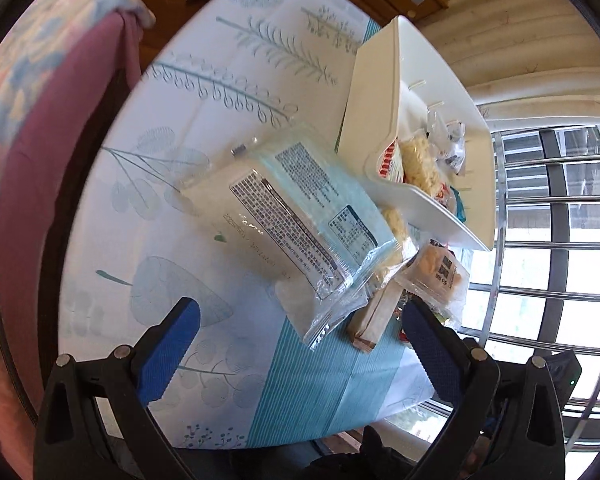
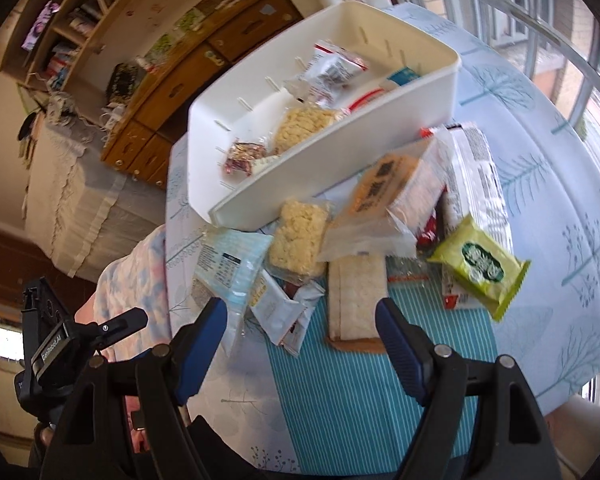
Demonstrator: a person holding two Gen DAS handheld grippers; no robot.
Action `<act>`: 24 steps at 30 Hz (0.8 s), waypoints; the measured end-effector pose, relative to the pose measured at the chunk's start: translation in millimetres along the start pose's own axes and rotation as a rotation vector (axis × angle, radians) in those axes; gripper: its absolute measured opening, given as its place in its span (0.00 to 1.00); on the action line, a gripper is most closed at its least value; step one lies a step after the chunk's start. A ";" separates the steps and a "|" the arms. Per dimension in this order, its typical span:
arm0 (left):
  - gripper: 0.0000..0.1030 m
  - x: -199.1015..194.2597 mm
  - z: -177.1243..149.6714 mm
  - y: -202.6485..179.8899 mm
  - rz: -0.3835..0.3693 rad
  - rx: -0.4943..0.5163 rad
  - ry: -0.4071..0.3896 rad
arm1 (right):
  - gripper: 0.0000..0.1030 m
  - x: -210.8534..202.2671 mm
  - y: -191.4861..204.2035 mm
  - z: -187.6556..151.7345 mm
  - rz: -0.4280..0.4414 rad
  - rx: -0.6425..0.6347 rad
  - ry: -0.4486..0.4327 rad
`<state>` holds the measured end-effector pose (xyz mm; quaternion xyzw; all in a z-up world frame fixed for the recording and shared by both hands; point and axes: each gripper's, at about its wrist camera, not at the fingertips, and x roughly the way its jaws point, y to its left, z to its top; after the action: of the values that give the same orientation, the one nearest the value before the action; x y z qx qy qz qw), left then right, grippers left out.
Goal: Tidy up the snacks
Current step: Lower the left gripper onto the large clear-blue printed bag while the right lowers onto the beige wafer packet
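A white plastic bin (image 2: pixel 340 152) (image 1: pixel 384 80) stands on the table with several snack packets inside. Loose snacks lie in front of it: a pale blue printed packet (image 1: pixel 300 216) (image 2: pixel 230 264), a yellow noodle block (image 2: pixel 298 240), a clear-wrapped orange packet (image 2: pixel 384 196), a flat rice-cracker bar (image 2: pixel 356 296) (image 1: pixel 374 320), a green packet (image 2: pixel 480 264) and small white sachets (image 2: pixel 280 312). My left gripper (image 1: pixel 300 344) hovers open just short of the blue packet. My right gripper (image 2: pixel 300 340) hangs open above the cracker bar and sachets, holding nothing.
The table carries a leaf-print cloth with a teal striped band (image 2: pixel 352 392). A pink and patterned cloth (image 1: pixel 32 152) hangs at its left side. Window bars (image 1: pixel 560 240) lie beyond the far edge. Wooden drawers and shelves (image 2: pixel 172 80) stand behind the bin.
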<state>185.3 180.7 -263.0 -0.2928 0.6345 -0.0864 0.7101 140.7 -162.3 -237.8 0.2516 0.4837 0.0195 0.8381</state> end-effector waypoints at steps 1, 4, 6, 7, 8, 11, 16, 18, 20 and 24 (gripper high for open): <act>0.98 6.7 2.2 2.1 -0.005 -0.011 0.015 | 0.75 3.2 -1.6 -2.1 -0.014 0.013 0.008; 0.98 26.7 8.4 10.5 -0.029 -0.044 0.068 | 0.75 13.6 -5.2 -7.6 -0.072 0.040 0.041; 0.98 40.0 11.1 15.5 -0.040 -0.072 0.100 | 0.75 23.8 -7.1 -11.2 -0.119 0.049 0.076; 0.98 47.0 11.9 18.4 -0.049 -0.093 0.118 | 0.75 28.4 -7.9 -12.9 -0.135 0.051 0.092; 0.98 53.5 13.0 21.0 -0.056 -0.106 0.132 | 0.75 32.8 -8.3 -14.9 -0.153 0.051 0.108; 0.98 69.7 13.6 26.3 -0.077 -0.137 0.164 | 0.75 45.8 -8.3 -19.0 -0.229 0.031 0.152; 0.98 89.1 17.7 27.9 -0.093 -0.172 0.191 | 0.75 64.7 -4.8 -21.5 -0.300 -0.013 0.193; 0.98 94.9 19.7 26.2 -0.098 -0.172 0.187 | 0.75 71.0 -1.5 -21.3 -0.319 -0.043 0.194; 0.98 100.1 22.1 24.4 -0.104 -0.183 0.183 | 0.75 77.6 2.1 -19.1 -0.332 -0.072 0.202; 0.98 105.1 26.8 18.5 -0.110 -0.178 0.168 | 0.75 88.4 8.1 -18.3 -0.353 -0.112 0.215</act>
<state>225.1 152.0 -361.4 -0.3806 0.6801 -0.0926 0.6197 174.4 -123.5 -312.5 0.1125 0.6049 -0.0741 0.7849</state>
